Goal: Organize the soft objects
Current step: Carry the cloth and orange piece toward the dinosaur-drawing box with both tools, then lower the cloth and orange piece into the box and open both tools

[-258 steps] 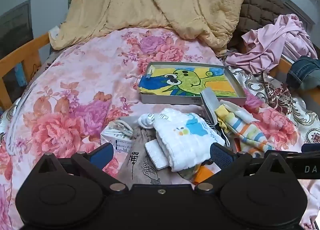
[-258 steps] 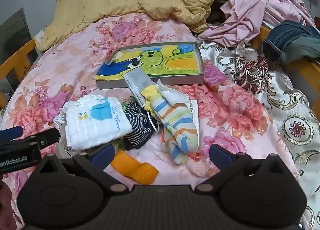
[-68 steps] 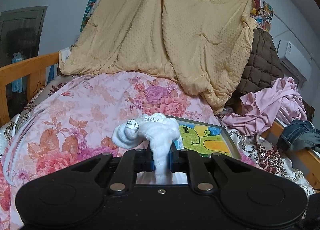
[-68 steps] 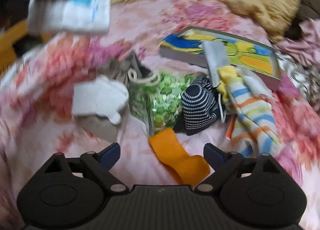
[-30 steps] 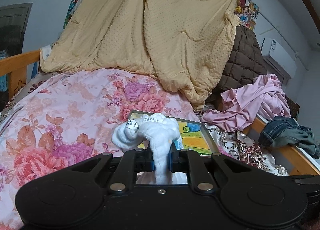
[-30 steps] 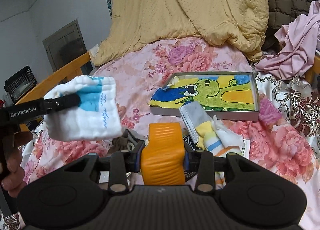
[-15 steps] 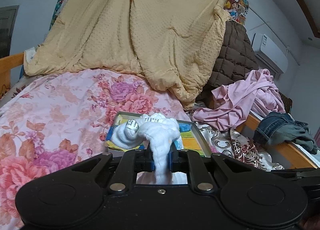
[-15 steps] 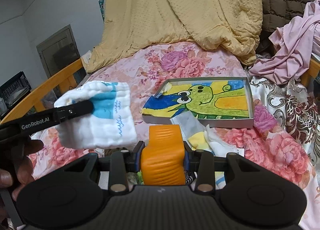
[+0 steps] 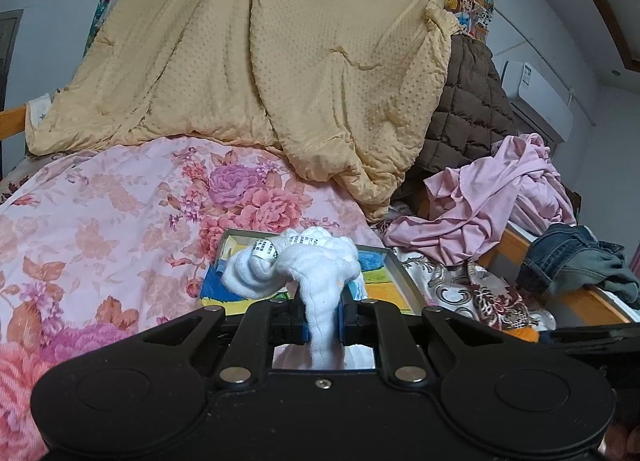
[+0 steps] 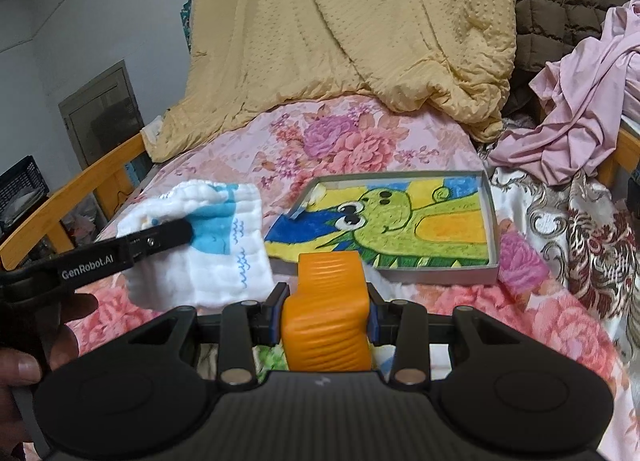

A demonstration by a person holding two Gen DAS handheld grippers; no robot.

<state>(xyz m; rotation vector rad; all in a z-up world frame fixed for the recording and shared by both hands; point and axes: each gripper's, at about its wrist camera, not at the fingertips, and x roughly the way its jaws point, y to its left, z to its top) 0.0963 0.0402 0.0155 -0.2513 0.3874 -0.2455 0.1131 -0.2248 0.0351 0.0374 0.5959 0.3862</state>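
Observation:
My left gripper [image 9: 323, 315] is shut on a folded white cloth [image 9: 308, 265] with a blue print, lifted above the bed. The right wrist view shows that same white cloth [image 10: 216, 253] hanging from the left gripper [image 10: 176, 235] at the left, short of the tray. My right gripper [image 10: 325, 315] is shut on a ribbed orange soft piece [image 10: 326, 313], held up in front of the grey tray [image 10: 491, 221] with the green cartoon drawing. That grey tray [image 9: 400, 273] lies just beyond the cloth in the left wrist view.
A flowered pink bedspread [image 9: 120, 213] covers the bed. A yellow quilt [image 9: 280, 81], brown quilt [image 9: 468, 117], pink garment [image 9: 500, 201] and jeans [image 9: 576, 261] pile up at the back and right. Wooden rails [image 10: 68, 197] edge the bed. A hand [image 10: 24, 361] shows lower left.
Both grippers have moved toward the tray with their loads. The white cloth now hangs closer to the tray's left edge, and the tray looms larger in the right wrist view.

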